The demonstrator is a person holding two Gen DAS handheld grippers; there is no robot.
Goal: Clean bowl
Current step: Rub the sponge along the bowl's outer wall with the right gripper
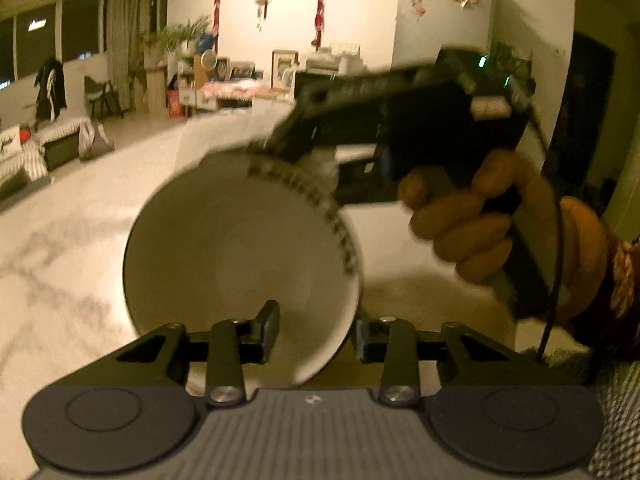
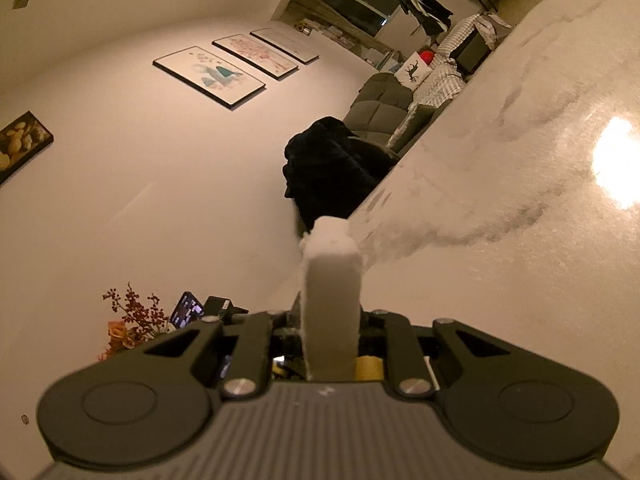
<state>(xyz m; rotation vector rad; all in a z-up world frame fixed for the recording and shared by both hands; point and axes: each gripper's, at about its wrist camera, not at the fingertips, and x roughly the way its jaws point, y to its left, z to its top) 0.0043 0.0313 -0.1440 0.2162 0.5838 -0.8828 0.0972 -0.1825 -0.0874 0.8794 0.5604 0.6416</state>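
Left fingers (image 1: 312, 334) part-spread, straddling near rim of bowl (image 1: 240, 252), one inside, one outside; firm pinch not certain. Bowl tilted, lifted off marble bench (image 1: 60, 248). Right fingers (image 2: 330, 344) pressed together on white sponge (image 2: 330, 292), sponge jutting forward. Right hand (image 1: 468, 220) at bowl's far rim. Step: wiping bowl. Next: steady rim, press sponge inside, sweep around.

A pale, grey-veined marble counter (image 2: 520, 200) — glossy, lamp glare on it — seemingly bare where visible.
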